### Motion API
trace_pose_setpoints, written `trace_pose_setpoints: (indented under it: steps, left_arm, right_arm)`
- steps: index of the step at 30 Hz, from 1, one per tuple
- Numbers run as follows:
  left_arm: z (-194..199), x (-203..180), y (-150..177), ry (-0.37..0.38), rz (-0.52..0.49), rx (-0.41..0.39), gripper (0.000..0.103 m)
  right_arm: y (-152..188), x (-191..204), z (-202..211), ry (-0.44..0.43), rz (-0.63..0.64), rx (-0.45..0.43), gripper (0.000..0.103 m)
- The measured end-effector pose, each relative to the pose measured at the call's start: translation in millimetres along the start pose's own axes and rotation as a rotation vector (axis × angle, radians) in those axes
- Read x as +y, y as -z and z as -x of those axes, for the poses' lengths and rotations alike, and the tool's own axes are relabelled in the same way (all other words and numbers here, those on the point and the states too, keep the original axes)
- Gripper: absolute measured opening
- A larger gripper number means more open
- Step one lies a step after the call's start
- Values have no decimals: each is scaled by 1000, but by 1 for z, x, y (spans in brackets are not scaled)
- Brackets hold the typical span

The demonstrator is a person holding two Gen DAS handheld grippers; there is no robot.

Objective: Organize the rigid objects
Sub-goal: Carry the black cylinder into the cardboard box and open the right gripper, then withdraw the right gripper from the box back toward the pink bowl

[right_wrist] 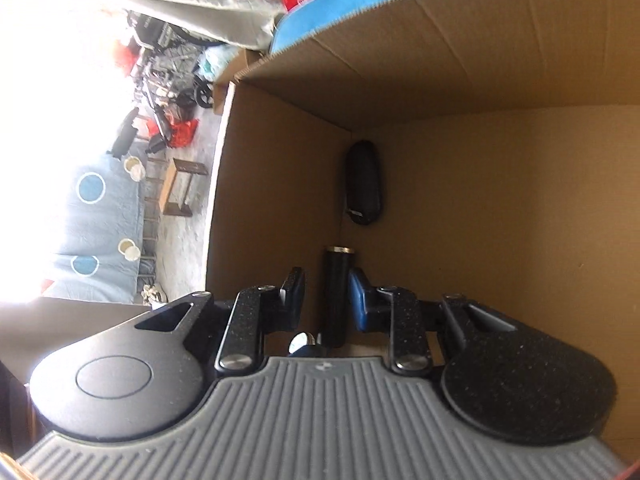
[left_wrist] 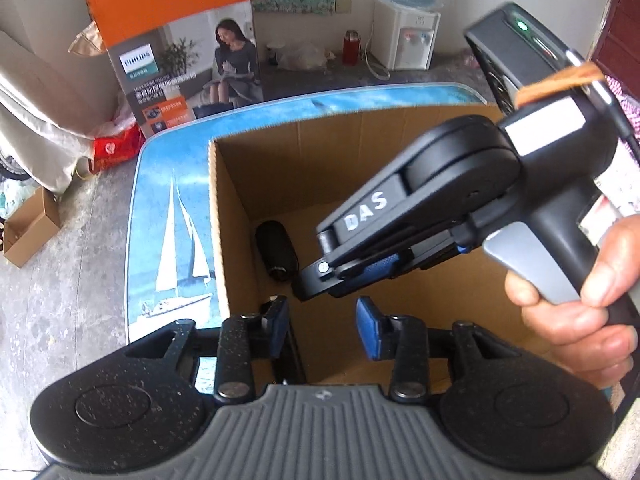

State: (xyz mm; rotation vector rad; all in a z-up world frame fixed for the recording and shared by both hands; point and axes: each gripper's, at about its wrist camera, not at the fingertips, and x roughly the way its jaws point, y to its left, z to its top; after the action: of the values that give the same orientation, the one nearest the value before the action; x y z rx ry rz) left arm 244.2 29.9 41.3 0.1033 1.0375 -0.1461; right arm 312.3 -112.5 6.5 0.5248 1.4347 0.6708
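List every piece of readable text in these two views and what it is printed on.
"PHILIPS": white panel on the orange-topped carton.
"DAS": handwritten on the right gripper, on its black arm.
Smaller print on the carton's lower front: too blurred to read.
Right wrist view: no readable text.

Left gripper (left_wrist: 324, 320) jaws apart, empty; right gripper (right_wrist: 326, 294) clamped

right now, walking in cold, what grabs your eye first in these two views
The big open cardboard box on the sailboat-print table dominates, with a dark oval case lying in its far corner. The right gripper reaches down into the box with a black cylinder with a metal end between its fingers. The left gripper hovers at the box's near edge, jaws apart and nothing between them.
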Motion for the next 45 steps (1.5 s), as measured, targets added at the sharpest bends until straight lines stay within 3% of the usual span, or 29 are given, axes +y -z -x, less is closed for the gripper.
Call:
trace_pose_setpoints:
  steps: [5, 10, 13, 16, 21, 26, 32, 41, 45]
  left_arm:
    - [29, -1, 5, 30, 21, -73, 57]
    - [67, -6, 20, 42, 19, -180, 84]
    - [89, -14, 33, 42, 3, -243, 93]
    - [106, -28, 52, 36, -40, -312, 98]
    - [117, -50, 77, 63, -95, -331, 98]
    - [105, -67, 104, 112, -112, -260, 98]
    - [85, -69, 135, 186, -66, -177, 98]
    - [81, -80, 163, 194, -101, -198, 103]
    - [76, -87, 166, 196, -116, -204, 103]
  right_arm:
    - [26, 8, 41, -5, 49, -99, 29]
    - [63, 10, 100, -55, 107, -276, 51]
    - [102, 7, 134, -89, 124, -396, 61]
    - [141, -2, 160, -118, 128, -489, 77]
    - [200, -14, 182, -86, 124, -602, 88]
    - [246, -26, 183, 7, 116, -674, 101]
    - [288, -29, 179, 220, 173, -728, 102]
    - [313, -29, 173, 468, 260, -743, 102]
    - [316, -37, 174, 459, 267, -730, 102]
